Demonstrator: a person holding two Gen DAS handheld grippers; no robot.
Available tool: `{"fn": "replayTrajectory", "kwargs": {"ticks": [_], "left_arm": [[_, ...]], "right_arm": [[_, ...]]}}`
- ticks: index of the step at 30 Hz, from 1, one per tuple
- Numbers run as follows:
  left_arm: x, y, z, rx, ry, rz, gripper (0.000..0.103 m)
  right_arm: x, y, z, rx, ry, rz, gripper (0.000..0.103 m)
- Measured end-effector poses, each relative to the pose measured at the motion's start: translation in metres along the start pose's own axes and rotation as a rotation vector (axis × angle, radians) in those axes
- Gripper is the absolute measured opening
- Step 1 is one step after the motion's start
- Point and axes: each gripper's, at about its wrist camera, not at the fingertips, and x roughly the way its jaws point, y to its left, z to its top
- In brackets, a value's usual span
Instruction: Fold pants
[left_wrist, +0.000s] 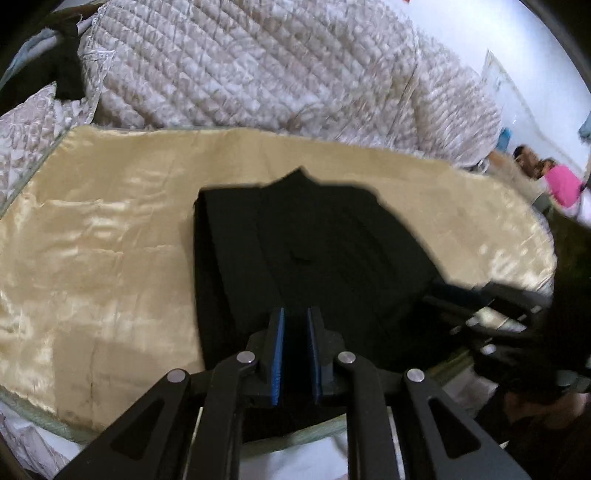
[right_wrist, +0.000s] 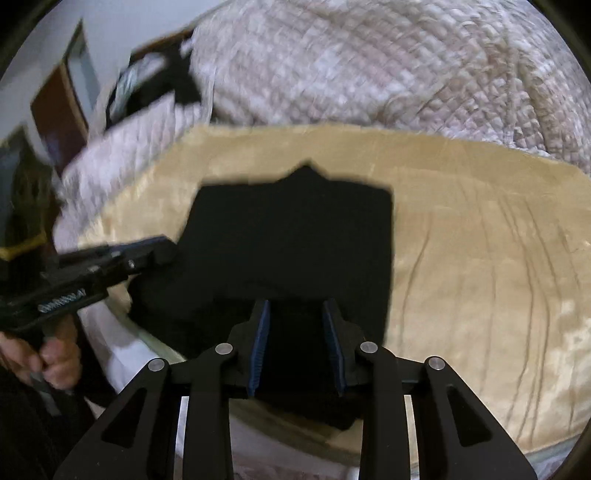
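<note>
Two handheld grippers hover over a bed, each seen from its own camera. Looking from the left gripper, its blue-padded fingers stand close together with a narrow gap, and whether any cloth is between them cannot be told, because black fabric fills the background. Looking from the right gripper, its fingers are spread moderately apart, and nothing can be seen pinched between them. Black pants lie in the middle of a shiny cream sheet, already gathered into a compact, roughly square bundle with a small peak at the far edge. In the left view a long straight fold line runs down the left side of the bundle. A quilted white blanket is heaped at the far side of the bed. A bare hand grips the left tool's handle at the near left. Judging by the tidy stacked shape, most of the folding appears done; at most a final fold or smoothing seems left.
</note>
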Motion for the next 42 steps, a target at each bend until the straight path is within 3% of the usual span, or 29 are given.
{"fn": "replayTrajectory", "kwargs": {"ticks": [5, 9, 13, 15, 20, 22, 29, 35, 42], "left_arm": [[-0.002, -0.005, -0.003, 0.036, -0.028, 0.043, 0.015], [-0.002, 0.001, -0.002, 0.009, -0.022, 0.023, 0.015], [-0.002, 0.005, 0.002, -0.020, -0.006, 0.000, 0.014], [-0.001, 0.005, 0.011, -0.019, 0.008, 0.009, 0.014], [0.006, 0.003, 0.039, 0.003, 0.007, 0.043, 0.016], [0.012, 0.001, 0.051, 0.032, -0.001, 0.064, 0.022], [0.049, 0.009, 0.081, 0.076, 0.028, 0.100, 0.023], [0.059, 0.012, 0.075, 0.080, 0.028, 0.099, 0.024], [0.056, 0.016, 0.076, 0.055, 0.025, 0.083, 0.026]], "right_arm": [[0.002, -0.004, 0.001, 0.007, 0.003, 0.015, 0.031], [0.000, -0.006, 0.003, -0.004, 0.012, 0.011, 0.031], [-0.008, -0.026, 0.009, 0.097, 0.004, 0.006, 0.031], [0.000, -0.030, 0.011, 0.097, 0.054, 0.010, 0.031], [0.001, -0.028, 0.029, 0.085, 0.040, 0.018, 0.031], [0.004, -0.029, 0.040, 0.089, 0.041, 0.021, 0.031], [0.028, -0.043, 0.075, 0.123, 0.086, 0.024, 0.031], [0.066, -0.057, 0.077, 0.154, 0.165, 0.016, 0.031], [0.064, -0.073, 0.078, 0.241, 0.123, 0.053, 0.031]]}}
